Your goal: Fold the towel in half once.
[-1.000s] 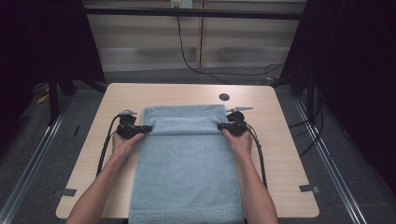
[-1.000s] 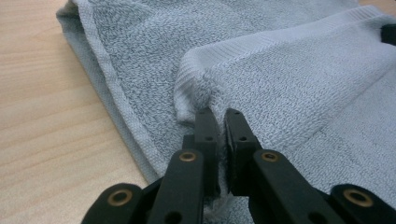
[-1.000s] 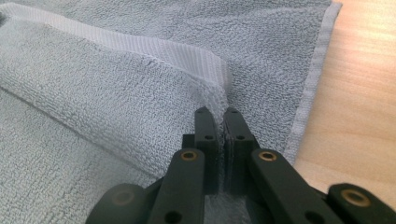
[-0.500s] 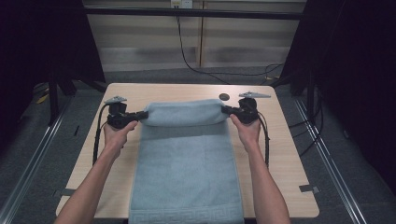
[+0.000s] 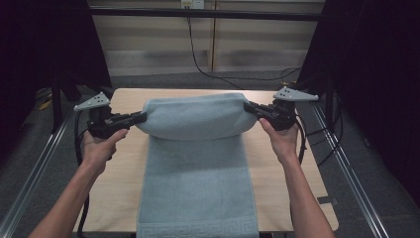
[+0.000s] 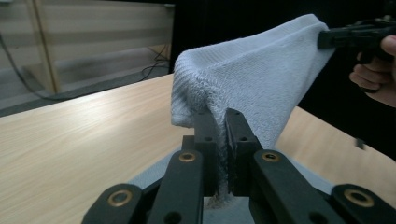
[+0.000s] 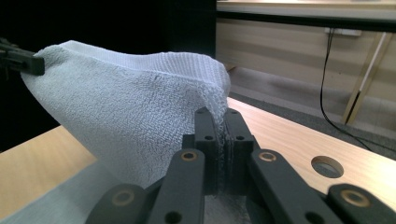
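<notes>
A pale blue towel (image 5: 195, 148) lies lengthwise down the wooden table (image 5: 124, 153), its far end lifted into the air and stretched taut between both grippers. My left gripper (image 5: 142, 117) is shut on the towel's far left corner (image 6: 205, 100). My right gripper (image 5: 247, 106) is shut on the far right corner (image 7: 210, 93). In the left gripper view the towel spans up to the other gripper (image 6: 357, 36) and the hand that holds it. The right gripper view has the towel (image 7: 126, 112) running left to the opposite jaws (image 7: 21, 63). The near end, with a patterned border (image 5: 198, 231), rests flat.
A round hole (image 7: 327, 166) is set in the tabletop near the far right. Black cables (image 5: 208, 64) run across the floor beyond the table. Metal rails (image 5: 34, 173) flank the table on both sides.
Both grippers have risen and moved apart and away from the person, lifting the towel's far edge off the table. That edge now hangs in the air, folded over.
</notes>
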Demonstrator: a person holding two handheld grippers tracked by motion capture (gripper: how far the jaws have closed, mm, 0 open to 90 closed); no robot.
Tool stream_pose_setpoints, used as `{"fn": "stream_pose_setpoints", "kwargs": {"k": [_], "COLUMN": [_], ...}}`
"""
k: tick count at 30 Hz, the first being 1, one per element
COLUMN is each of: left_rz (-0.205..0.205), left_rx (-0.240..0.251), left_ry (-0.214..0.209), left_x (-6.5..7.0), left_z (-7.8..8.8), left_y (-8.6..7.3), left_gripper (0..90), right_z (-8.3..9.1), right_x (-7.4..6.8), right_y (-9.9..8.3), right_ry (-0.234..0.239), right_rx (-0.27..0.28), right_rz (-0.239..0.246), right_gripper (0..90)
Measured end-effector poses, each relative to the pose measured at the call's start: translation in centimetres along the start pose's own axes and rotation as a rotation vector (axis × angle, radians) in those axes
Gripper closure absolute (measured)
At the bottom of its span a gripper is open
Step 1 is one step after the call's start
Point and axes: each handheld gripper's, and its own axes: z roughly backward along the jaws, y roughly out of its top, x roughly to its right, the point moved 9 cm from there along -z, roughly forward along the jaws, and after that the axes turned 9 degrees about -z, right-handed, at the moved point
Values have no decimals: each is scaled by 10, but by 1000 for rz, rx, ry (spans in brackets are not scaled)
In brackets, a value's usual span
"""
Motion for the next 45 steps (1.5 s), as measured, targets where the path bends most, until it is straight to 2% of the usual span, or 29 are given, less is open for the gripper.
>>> {"fn": "stream_pose_setpoints", "kwargs": {"k": [1,4,5,7,9,10,12,14,17,18,21,23,24,25,28,32,33,34,35,37,39,40,41,42,43,45], "left_rz": [-9,-5,-21,-19,-1,-2,24,27,55,56,58,62,58,48,54,35,37,38,36,27,29,17,27,23,14,20], "left_rx": [6,29,30,11,2,-2,-16,-35,-98,-116,-176,-183,-185,-192,-198,-245,-247,-240,-232,-203,-176,-165,-156,-163,-161,-150], "left_ry": [-6,-45,-50,-66,-79,-92,-107,-103,-112,-123,-133,-145,-170,-178,-196,-225,-245,-257,-268,-286,-290,-282,-279,-284,-263,-248], "left_x": [5,23,29,40,53,58,70,80,88,89,94,100,106,109,120,139,144,148,151,156,156,154,154,153,149,140], "left_z": [5,19,25,32,37,38,41,39,31,29,25,27,29,31,38,48,50,52,54,58,62,65,66,67,65,61], "left_y": [1,0,-3,-16,-35,-43,-64,-86,-123,-130,-153,-163,-167,-170,-175,-186,-187,-186,-185,-179,-174,-172,-170,-170,-168,-162], "left_gripper": [854,854,854,854,853,853,853,851,848,847,844,843,842,836,828,798,794,790,779,749,738,728,719,706,686,658], "right_z": [6,24,30,41,49,54,60,68,74,73,70,74,79,87,104,117,120,123,126,130,130,130,127,125,122,114], "right_x": [-5,-18,-23,-34,-42,-47,-52,-55,-55,-54,-52,-56,-59,-64,-75,-89,-92,-95,-96,-96,-94,-92,-91,-90,-89,-88], "right_y": [1,1,-1,-10,-28,-43,-64,-88,-123,-140,-172,-187,-191,-194,-201,-219,-223,-227,-228,-222,-216,-214,-213,-213,-213,-212], "right_ry": [12,35,44,65,71,67,67,64,76,83,85,90,97,102,124,150,162,169,150,166,171,174,169,169,167,170], "right_rx": [4,5,4,-12,-46,-75,-112,-143,-169,-194,-274,-308,-314,-310,-322,-341,-344,-352,-353,-313,-289,-283,-283,-284,-289,-301], "right_rz": [6,29,38,45,60,67,73,67,22,1,-20,-25,-25,-15,5,2,-2,2,21,6,-14,-17,-28,-24,-26,-16], "right_gripper": [869,869,869,869,869,869,868,865,865,865,864,862,859,853,827,786,780,773,771,765,737,737,735,729,716,713]}}
